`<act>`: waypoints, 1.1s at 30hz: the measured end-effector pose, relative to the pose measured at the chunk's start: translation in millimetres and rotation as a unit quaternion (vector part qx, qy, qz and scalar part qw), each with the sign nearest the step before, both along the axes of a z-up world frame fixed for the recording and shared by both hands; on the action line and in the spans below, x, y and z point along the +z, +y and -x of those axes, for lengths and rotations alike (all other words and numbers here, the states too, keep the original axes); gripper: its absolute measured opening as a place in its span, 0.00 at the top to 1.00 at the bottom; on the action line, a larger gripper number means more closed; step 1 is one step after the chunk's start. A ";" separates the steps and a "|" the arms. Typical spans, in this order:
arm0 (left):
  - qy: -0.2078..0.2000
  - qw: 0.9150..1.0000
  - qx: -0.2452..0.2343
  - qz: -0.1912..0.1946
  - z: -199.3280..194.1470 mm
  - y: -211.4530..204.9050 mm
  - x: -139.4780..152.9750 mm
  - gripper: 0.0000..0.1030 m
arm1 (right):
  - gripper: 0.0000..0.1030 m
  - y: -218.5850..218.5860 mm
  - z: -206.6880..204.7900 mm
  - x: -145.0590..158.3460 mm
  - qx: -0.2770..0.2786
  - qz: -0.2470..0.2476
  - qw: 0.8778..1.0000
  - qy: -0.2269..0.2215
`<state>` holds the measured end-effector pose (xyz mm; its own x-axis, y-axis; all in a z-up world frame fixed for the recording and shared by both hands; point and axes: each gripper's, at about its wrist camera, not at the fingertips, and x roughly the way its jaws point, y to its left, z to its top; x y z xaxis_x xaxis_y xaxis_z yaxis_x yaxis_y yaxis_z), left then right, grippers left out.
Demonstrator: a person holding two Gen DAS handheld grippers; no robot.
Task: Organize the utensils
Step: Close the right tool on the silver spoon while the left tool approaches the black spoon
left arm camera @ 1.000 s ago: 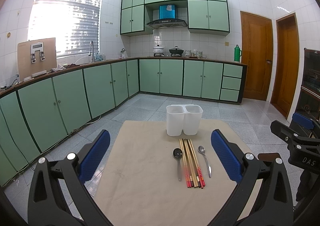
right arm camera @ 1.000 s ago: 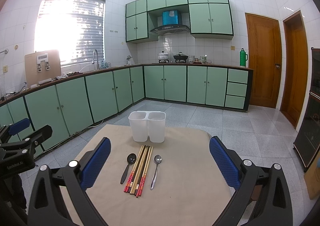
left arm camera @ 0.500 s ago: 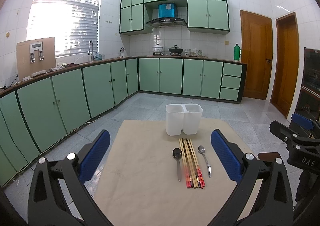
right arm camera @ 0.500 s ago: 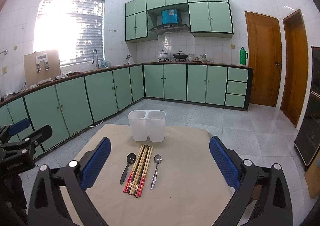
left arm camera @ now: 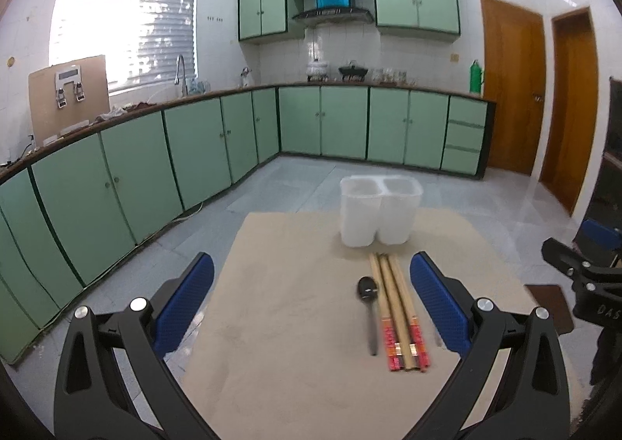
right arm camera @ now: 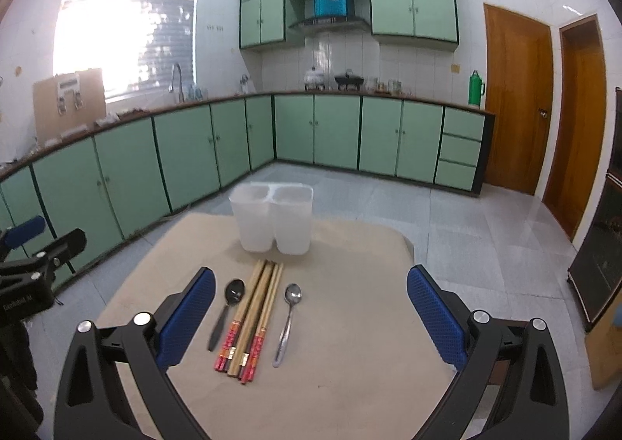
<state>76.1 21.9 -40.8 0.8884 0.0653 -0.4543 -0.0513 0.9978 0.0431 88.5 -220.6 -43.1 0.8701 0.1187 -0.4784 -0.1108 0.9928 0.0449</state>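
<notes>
Fingers (left arm camera: pixel 202 284) on my left gripper (left arm camera: pixel 311 296) spread wide and empty; my right gripper (right arm camera: pixel 311 298) does too, both hovering above the desk (right arm camera: pixel 350 381). Nothing is sorted yet. Just in front of the white two-compartment holder (right arm camera: pixel 274 220) lie the bamboo chopsticks (right arm camera: pixel 252 317), red-banded ends toward me, a black spoon (right arm camera: pixel 227 309) to their left and a steel spoon (right arm camera: pixel 287 321) to their right. I judge the slim handles need a low, square pinch.

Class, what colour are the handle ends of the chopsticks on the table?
Red with patterned bands on the chopsticks; the right wrist view shows it best.
</notes>
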 end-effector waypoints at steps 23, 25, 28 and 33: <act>0.144 0.989 0.016 -0.007 -129.8 20.5 -114.3 0.05 | 0.47 33.9 -171.8 -146.1 0.024 -0.015 0.978 0.206; 0.149 0.989 0.012 -0.006 -133.6 20.0 -118.1 0.05 | 0.50 35.7 -177.8 -151.3 0.027 -0.017 0.976 0.215; 0.155 0.988 0.007 -0.006 -140.0 17.3 -122.8 0.05 | 0.55 37.4 -183.5 -157.4 0.029 -0.015 0.974 0.222; 0.166 0.986 -0.011 -0.008 -149.8 6.5 -131.9 0.05 | 0.67 36.9 -185.5 -161.8 0.030 -0.014 0.973 0.227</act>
<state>225.9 28.4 -172.7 0.6915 0.0569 -0.7201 -0.0100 0.9975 0.0693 274.0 -183.8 -204.9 0.5610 0.1813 -0.8077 -0.1313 0.9829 0.1294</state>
